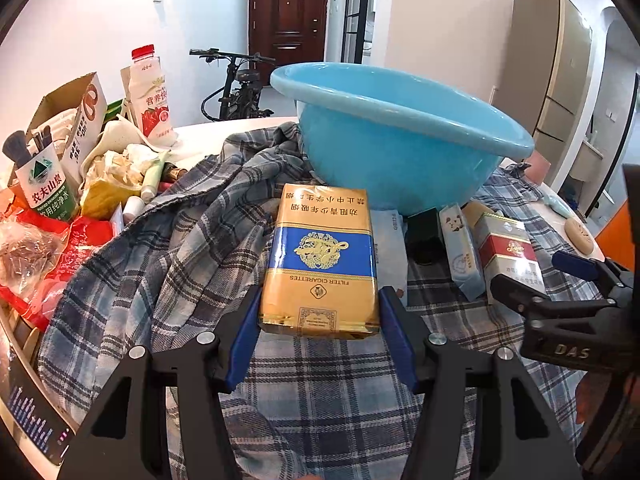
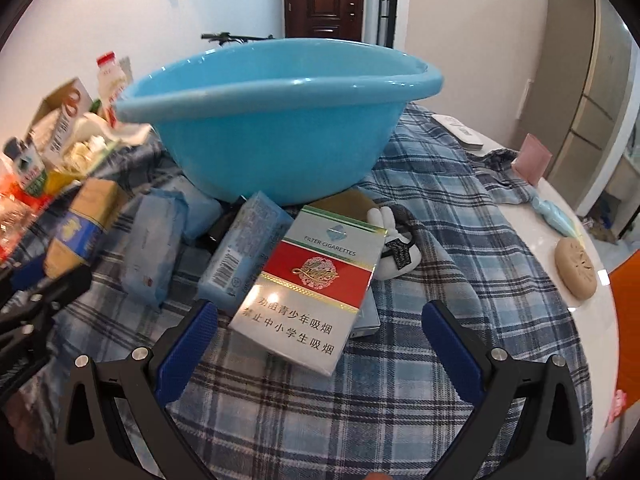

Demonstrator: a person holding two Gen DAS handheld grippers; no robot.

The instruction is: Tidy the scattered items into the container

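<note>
The gold carton (image 1: 319, 260), judged light, stiff and slippery, was clamped at its near end by the left gripper (image 1: 319, 320); the right gripper (image 2: 320, 340) was spread around the red carton (image 2: 308, 288).

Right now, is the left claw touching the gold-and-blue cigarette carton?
Touching. The left wrist view shows the left claw with both blue finger pads pressed against the sides of the gold-and-blue cigarette carton, no gap on either side.

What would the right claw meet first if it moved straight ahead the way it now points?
Probably the red and white cigarette carton, lying just ahead between the open right claw fingers; depth is uncertain.
</note>
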